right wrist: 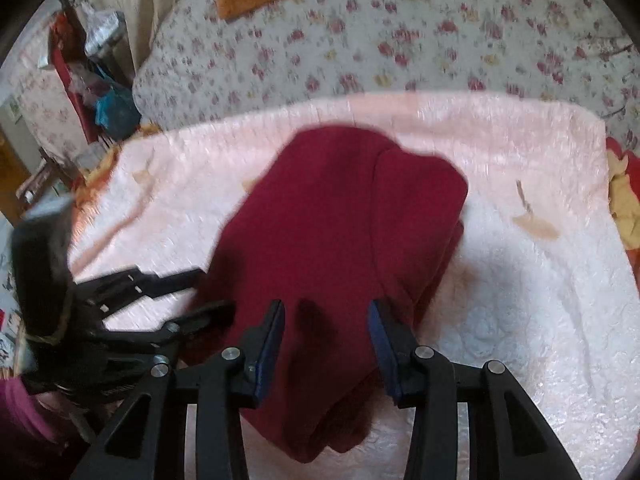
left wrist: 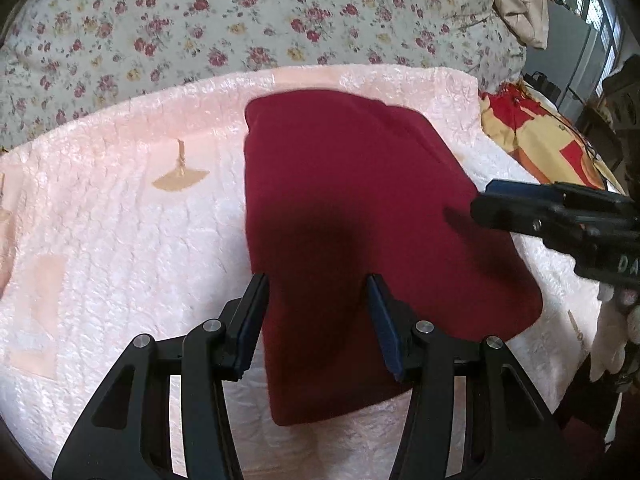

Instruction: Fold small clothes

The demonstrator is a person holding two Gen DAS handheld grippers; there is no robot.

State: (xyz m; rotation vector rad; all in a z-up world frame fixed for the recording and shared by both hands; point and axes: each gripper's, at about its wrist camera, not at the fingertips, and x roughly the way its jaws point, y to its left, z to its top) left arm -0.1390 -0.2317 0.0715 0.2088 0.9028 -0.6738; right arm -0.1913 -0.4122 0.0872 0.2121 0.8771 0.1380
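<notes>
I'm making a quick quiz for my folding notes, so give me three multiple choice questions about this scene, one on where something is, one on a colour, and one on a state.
1. Where does the garment lie?
A. on the pale pink quilt
B. on the orange cloth
C. on the floor

2. What colour is the garment?
A. navy
B. dark red
C. white

3. How does the left gripper stand?
A. shut on the garment
B. shut on the quilt
C. open above the garment

Answers:
1 A, pink quilt shows all round the garment.
2 B, it is dark red in both wrist views.
3 C, its fingers are apart with flat cloth visible between them, nothing pinched.
</notes>
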